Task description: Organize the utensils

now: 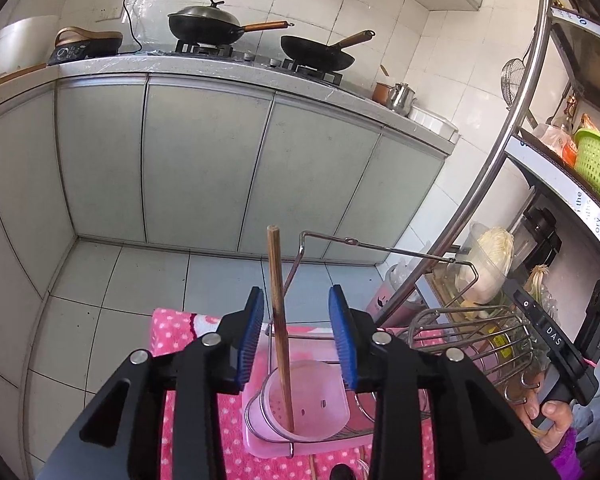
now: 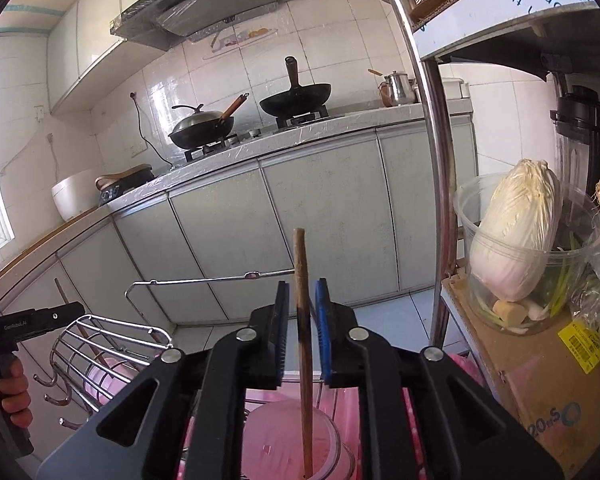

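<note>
A wooden chopstick (image 1: 279, 320) stands upright in a pink perforated cup (image 1: 300, 408) of a wire utensil rack (image 1: 380, 246). My left gripper (image 1: 296, 332) is open, its blue pads on either side of the chopstick without touching it. In the right wrist view another wooden chopstick (image 2: 303, 340) stands in a pink cup (image 2: 284, 440). My right gripper (image 2: 301, 332) is partly open around it; the blue pads sit close to the stick with small gaps on both sides. The right gripper's body (image 1: 556, 344) shows at the right of the left wrist view.
The rack stands on a pink dotted cloth (image 1: 172, 332). A wire basket with hooks (image 2: 100, 356) is beside the cups. A shelf post (image 2: 432, 160), a tub with cabbage (image 2: 516, 240) and a cardboard box (image 2: 540, 368) stand to the right. Cabinets and a stove with woks (image 1: 204, 24) lie beyond.
</note>
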Demonstrator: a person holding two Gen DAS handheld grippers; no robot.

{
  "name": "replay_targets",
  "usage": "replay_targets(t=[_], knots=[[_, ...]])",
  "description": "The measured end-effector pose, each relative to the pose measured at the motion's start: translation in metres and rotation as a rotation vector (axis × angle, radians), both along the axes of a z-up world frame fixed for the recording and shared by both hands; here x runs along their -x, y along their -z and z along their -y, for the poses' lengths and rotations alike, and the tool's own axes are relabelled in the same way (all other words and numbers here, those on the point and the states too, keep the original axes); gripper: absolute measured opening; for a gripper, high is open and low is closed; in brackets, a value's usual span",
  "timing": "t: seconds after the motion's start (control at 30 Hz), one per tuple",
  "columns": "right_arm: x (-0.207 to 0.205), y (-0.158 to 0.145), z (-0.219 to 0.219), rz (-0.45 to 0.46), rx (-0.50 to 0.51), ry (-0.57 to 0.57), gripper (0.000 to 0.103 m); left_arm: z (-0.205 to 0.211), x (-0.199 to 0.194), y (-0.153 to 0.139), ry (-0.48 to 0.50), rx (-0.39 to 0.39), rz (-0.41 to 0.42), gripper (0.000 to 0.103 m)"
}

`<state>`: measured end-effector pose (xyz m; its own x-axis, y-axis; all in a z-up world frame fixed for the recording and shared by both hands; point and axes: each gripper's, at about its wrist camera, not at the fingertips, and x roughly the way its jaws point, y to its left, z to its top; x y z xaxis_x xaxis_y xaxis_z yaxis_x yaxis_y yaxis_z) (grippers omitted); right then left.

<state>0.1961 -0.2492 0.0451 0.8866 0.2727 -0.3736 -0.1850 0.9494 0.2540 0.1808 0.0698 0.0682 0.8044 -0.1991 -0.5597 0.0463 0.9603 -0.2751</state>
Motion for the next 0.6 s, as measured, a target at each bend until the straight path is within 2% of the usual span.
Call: replay_targets(t=[0.1,0.4,0.6], knots=[[0.005,-0.005,0.001,0.005,0.011,0.001,0.033,-0.003,0.006,-0.006,-0.012,0.003,0.017,0.037],[0.047,-0.021,0.016,0.032,0.010,0.037,0.034,-0.021,0.046,-0.027,-0.054,0.036,0.072,0.039],[0.093,-0.008,0.023,-0.032,-0.004,0.039,0.034,-0.018,0.087,-0.021,-0.019,0.023,0.068,0.039]])
